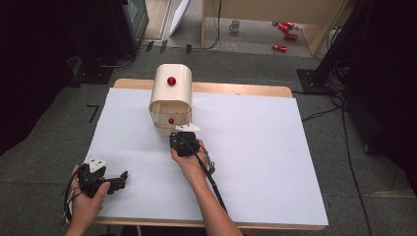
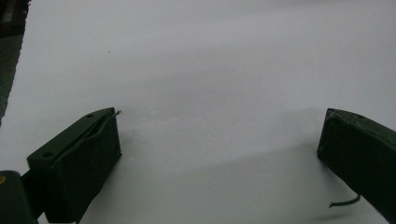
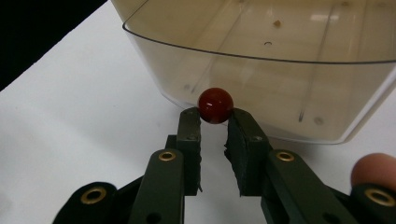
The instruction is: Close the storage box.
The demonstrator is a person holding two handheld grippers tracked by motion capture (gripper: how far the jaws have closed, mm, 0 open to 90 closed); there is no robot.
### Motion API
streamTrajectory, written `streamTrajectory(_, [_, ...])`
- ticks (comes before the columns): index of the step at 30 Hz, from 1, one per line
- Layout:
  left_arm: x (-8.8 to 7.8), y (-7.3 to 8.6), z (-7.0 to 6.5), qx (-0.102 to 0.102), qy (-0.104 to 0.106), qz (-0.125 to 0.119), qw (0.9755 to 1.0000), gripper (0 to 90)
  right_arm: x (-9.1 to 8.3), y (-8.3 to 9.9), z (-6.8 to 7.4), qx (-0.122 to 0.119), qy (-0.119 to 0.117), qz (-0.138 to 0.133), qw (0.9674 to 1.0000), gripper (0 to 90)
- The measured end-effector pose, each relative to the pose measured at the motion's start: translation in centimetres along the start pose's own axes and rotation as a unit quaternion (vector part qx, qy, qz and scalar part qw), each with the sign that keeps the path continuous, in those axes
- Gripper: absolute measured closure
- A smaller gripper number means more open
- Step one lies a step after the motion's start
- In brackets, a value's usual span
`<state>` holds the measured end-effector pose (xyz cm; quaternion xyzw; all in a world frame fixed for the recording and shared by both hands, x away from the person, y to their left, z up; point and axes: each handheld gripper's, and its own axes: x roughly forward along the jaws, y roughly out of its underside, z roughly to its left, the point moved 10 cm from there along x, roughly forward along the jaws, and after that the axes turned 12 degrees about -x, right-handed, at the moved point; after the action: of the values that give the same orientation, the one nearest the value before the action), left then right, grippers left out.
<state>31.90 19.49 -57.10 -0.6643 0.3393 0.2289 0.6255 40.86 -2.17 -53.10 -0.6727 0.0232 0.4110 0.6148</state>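
Right gripper point(image 3: 214, 122) was clamped on the red knob point(image 3: 215, 105) of the drawer point(image 3: 261, 84): both jaw tips pressed the ball from either side, centre of the right gripper view. The drawer was translucent beige, pulled out toward the camera, its rim curving across the upper part of that frame. Inside looked bare apart from a few specks. A fingertip point(image 3: 373, 170) showed at the lower right edge.

High view: right gripper point(image 1: 184, 140) sat just below centre of the frame, butted against the front of the cream drawer unit point(image 1: 170, 96), which stood on the white sheet point(image 1: 255, 147) upper-centre. The unit had a rounded top with a second red knob point(image 1: 171, 80) on its upper front; the lower knob point(image 1: 170, 120) sat just above the gripper. The right hand point(image 1: 189, 162) came in from the bottom edge, cable trailing down along the forearm.

Left gripper point(image 1: 110, 183) was at lower left of the high view, resting on the sheet well apart from the drawer unit, held by the left hand point(image 1: 86, 196). In the left gripper view its jaws stood wide apart with nothing but white sheet point(image 2: 210, 70) between them. A short loose wire end stuck out near the right-hand jaw at lower right.
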Motion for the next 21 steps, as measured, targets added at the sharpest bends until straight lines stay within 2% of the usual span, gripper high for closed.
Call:
streamTrajectory(2, [0.0, 0.0, 0.0, 0.000, 0.000, 0.000, 1.0000, 0.0, 0.0, 0.0, 0.1, 0.001, -0.004, -0.001, 1.0000, 69.2])
streamTrajectory(5, [0.0, 0.0, 0.0, 0.000, 0.000, 0.000, 1.0000, 0.0, -0.2, 0.0, 0.4, 0.003, -0.025, -0.001, 0.9997, 53.1])
streamTrajectory(7, [0.0, 0.0, 0.0, 0.000, 0.000, 0.000, 1.0000, 0.0, -0.3, 0.1, 0.4, 0.000, -0.030, 0.003, 0.9995, 37.6])
streamTrajectory(10, [0.0, 0.0, 0.0, 0.000, 0.000, 0.000, 1.0000, 0.0, -0.6, 0.3, 0.0, -0.003, -0.020, 0.015, 0.9997, 12.3])
streamTrajectory(12, [0.0, 0.0, 0.0, 0.000, 0.000, 0.000, 1.0000, 0.0, -0.9, 0.5, -0.2, -0.007, -0.022, 0.020, 0.9995, 1.9])
streamTrajectory(15, [0.0, 0.0, 0.0, 0.000, 0.000, 0.000, 1.0000, 0.0, -1.5, 0.8, -0.4, -0.013, -0.032, 0.020, 0.9992, 0.0])
streamTrajectory(21, [0.0, 0.0, 0.0, 0.000, 0.000, 0.000, 1.0000, 0.0, -2.5, 1.7, -1.5, -0.019, -0.020, 0.028, 0.9992, 0.0])
